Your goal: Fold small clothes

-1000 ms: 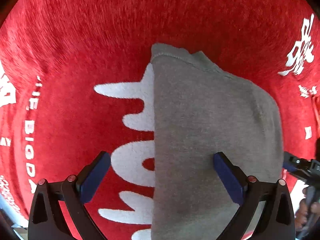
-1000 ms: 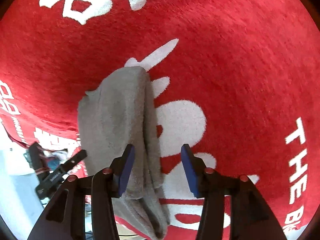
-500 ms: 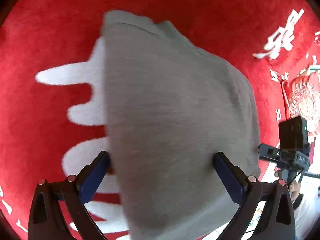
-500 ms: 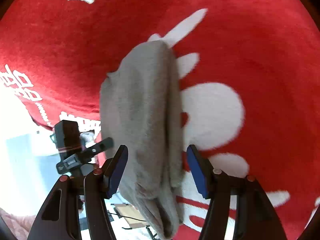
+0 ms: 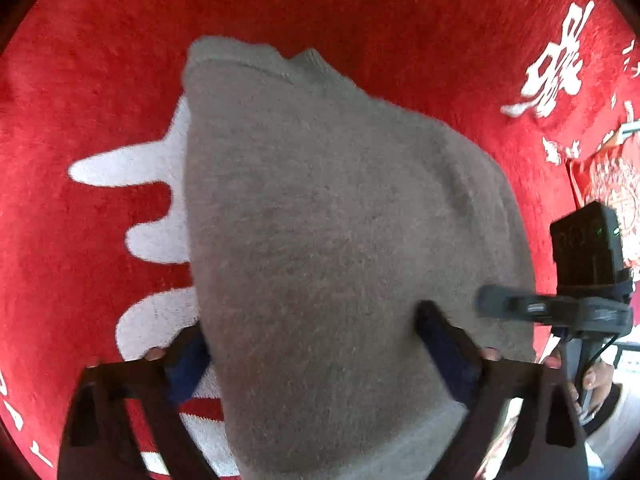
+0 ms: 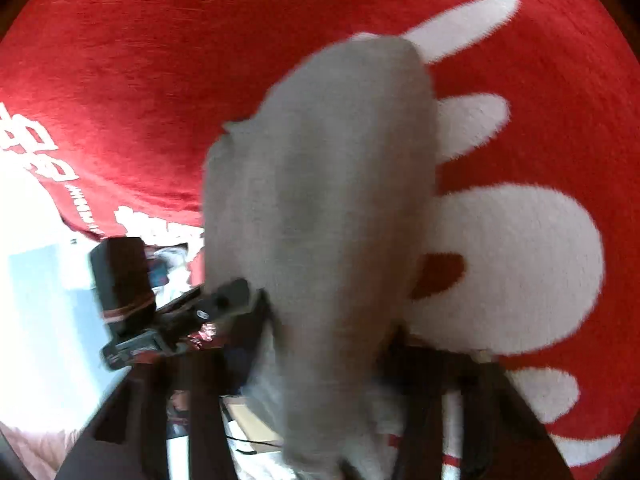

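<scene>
A red plush blanket [image 5: 360,12] with large white lettering [image 6: 516,264] fills nearly the whole scene. At the far right in the left wrist view lie white characters [image 5: 556,80] and a red patterned cloth [image 5: 612,184] (its print too small to read). In the right wrist view, beyond the blanket's left edge, a pale blue surface [image 6: 44,312] shows.

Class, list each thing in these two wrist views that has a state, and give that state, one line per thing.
Grey garment: folded over, lying on the red blanket.
Red blanket: spread flat under it.
Left gripper: jaws closing, garment between them.
Right gripper: jaws closing, garment between them.
</scene>
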